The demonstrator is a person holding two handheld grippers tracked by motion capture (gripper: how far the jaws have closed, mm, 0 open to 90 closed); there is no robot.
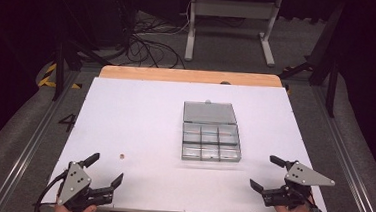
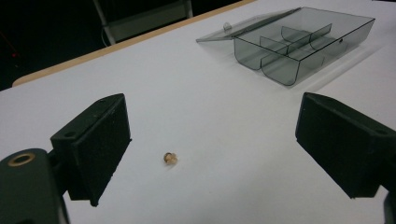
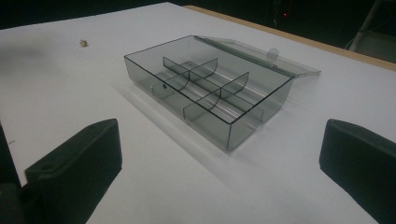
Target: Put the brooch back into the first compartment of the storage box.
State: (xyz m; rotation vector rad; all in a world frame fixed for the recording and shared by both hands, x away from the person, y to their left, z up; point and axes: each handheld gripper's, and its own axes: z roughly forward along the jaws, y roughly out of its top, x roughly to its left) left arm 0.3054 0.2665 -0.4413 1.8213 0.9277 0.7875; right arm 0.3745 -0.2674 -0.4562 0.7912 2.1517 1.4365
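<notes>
A clear grey plastic compartment box lies open on the white table, its lid folded flat behind it; its compartments look empty. The same box sits far right in the left gripper view and centre in the right gripper view. A tiny tan object lies on the table left of the box, also seen ahead of the left jaws as a small tan object and far off. My left gripper is open near the front left corner. My right gripper is open at the front right.
A wooden strip edges the table's far side. Beyond it stand a white metal frame and tangled cables on the floor. Metal rails run along both sides of the table.
</notes>
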